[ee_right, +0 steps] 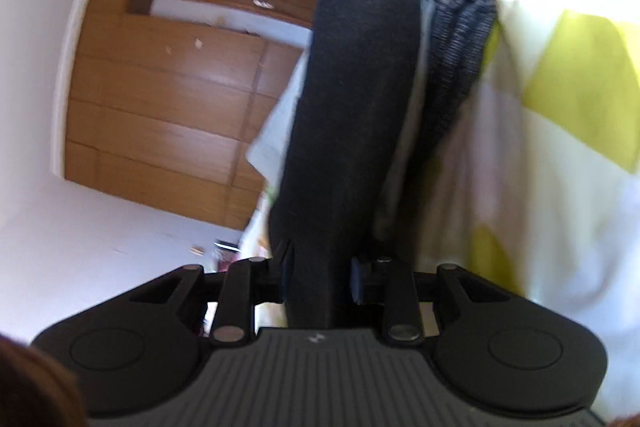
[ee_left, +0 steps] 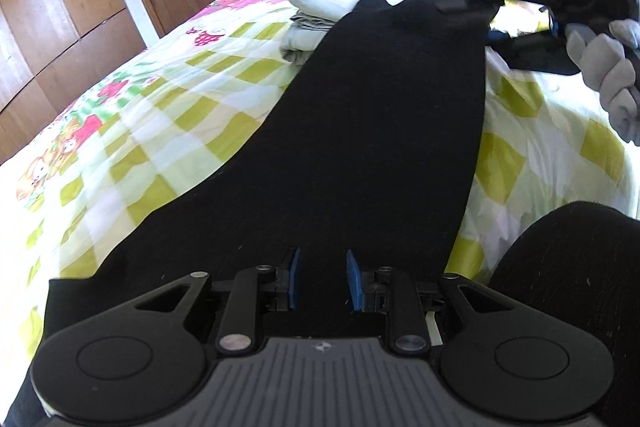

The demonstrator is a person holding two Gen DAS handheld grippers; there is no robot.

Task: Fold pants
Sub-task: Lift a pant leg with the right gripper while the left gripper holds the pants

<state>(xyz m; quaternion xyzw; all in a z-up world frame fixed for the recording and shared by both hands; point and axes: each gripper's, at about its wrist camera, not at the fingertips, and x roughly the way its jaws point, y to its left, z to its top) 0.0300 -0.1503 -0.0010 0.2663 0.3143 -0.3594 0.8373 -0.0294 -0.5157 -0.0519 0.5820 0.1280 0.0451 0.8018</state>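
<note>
Stretching away lengthwise, black pants (ee_left: 380, 131)

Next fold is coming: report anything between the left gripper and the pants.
Nothing visible does. The left gripper hangs right over the black pants, jaws apart, bare cloth beneath. The folded light clothes lie off to the side, farther up the bed.
</note>
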